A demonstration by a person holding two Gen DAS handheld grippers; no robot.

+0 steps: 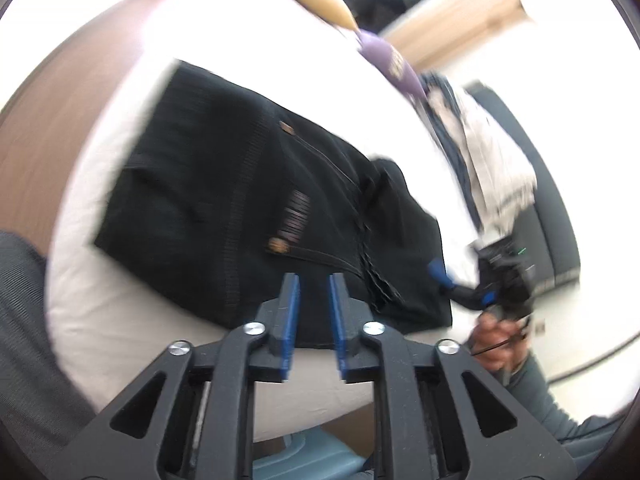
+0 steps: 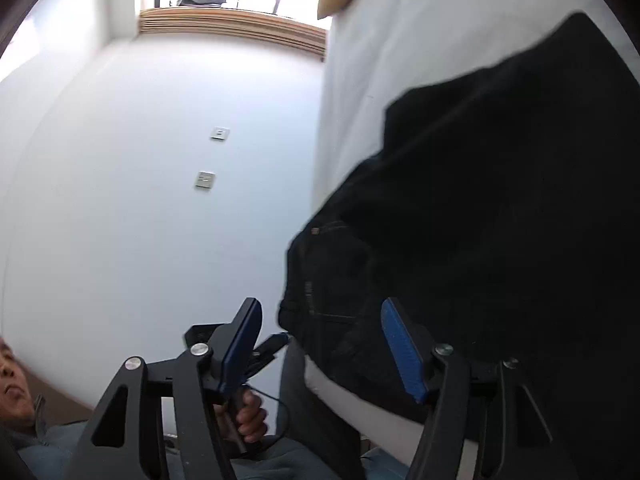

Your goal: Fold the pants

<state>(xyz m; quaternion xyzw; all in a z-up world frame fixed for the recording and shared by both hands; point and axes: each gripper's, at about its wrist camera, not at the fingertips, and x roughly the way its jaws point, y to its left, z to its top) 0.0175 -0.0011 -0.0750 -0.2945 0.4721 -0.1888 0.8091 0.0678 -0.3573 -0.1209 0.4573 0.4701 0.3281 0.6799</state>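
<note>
Black pants lie folded in a thick bundle on the white bed. My left gripper hovers at the bundle's near edge, jaws a narrow gap apart with nothing between them. My right gripper shows in the left wrist view at the bundle's right corner. In the right wrist view the right gripper is wide open, its jaws either side of the pants' edge, gripping nothing. The frames are motion blurred.
A purple cushion and a tan cushion lie at the bed's far side, with a light and dark garment at the right edge. A brown headboard is at left. A white wall is beside the bed.
</note>
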